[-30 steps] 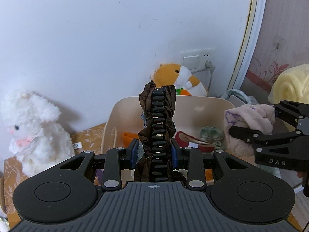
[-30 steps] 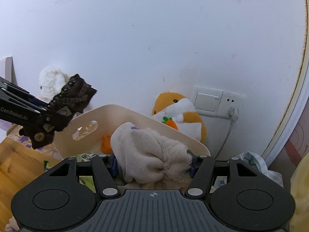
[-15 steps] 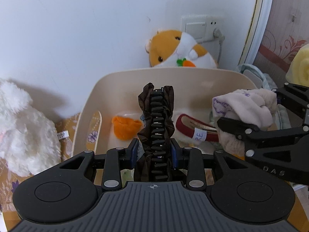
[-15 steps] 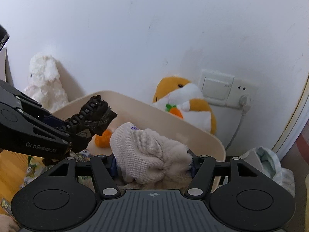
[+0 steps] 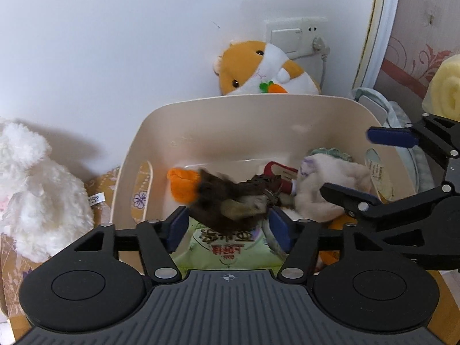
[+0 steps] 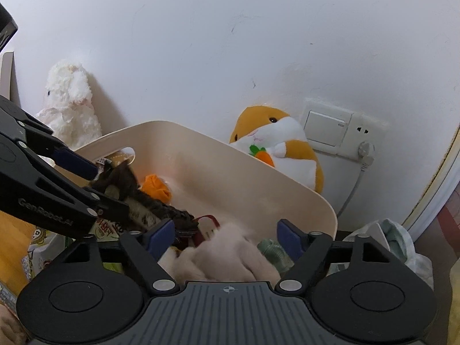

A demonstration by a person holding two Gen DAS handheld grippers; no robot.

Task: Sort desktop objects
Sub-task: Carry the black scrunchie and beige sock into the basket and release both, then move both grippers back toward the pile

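Over the bin, against the wall: both grippers spread, nothing pinched; left gripper has its jaws apart with the brown clip blurred between them, apparently dropping onto the packets at the bin's near edge; right gripper likewise wide, the pink cloth lying below it inside the bin's right side, near the red item. Step in hand, as judged: release into bin. Next move calls for lifting both grippers clear of the rim, then seeking further loose objects.

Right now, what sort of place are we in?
Probably a home bedroom or living corner: plush hamster and white plush bunny against a painted wall, a wall switch and socket, and a beige storage bin.
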